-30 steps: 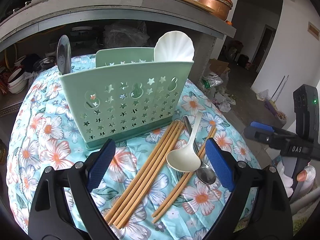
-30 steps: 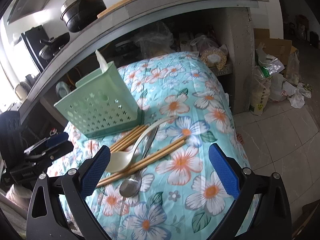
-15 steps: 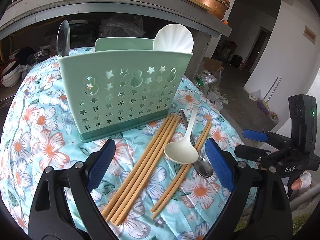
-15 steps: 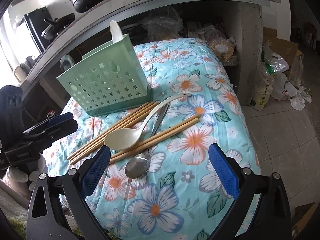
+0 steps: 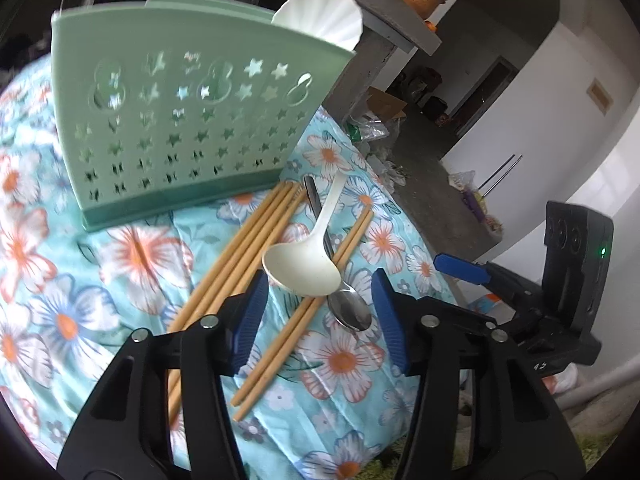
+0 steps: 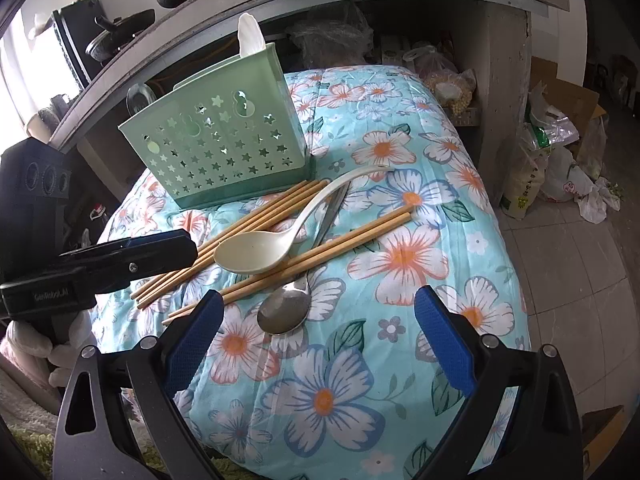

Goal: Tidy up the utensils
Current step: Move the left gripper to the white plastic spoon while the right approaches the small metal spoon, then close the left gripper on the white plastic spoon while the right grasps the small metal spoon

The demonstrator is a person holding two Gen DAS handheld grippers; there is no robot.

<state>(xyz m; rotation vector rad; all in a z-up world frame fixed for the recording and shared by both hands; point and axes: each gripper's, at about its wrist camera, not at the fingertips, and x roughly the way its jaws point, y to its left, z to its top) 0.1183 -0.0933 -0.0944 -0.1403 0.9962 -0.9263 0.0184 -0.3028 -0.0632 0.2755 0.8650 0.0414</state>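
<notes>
Blue-padded left gripper [image 5: 318, 308] closing in on the ladle [image 5: 302, 266]
Its jaws have just been narrowing, with the ladle bowl between the pads but not yet pinched; the right gripper [image 6: 316, 338] hangs wide open, empty, near the cloth's [image 6: 400, 380] front edge. Next: clamp, lift, drop it into the green caddy [image 5: 188, 120] behind the chopsticks [image 5: 244, 248]. Left gripper's side reads "GenRobot.AI"
</notes>
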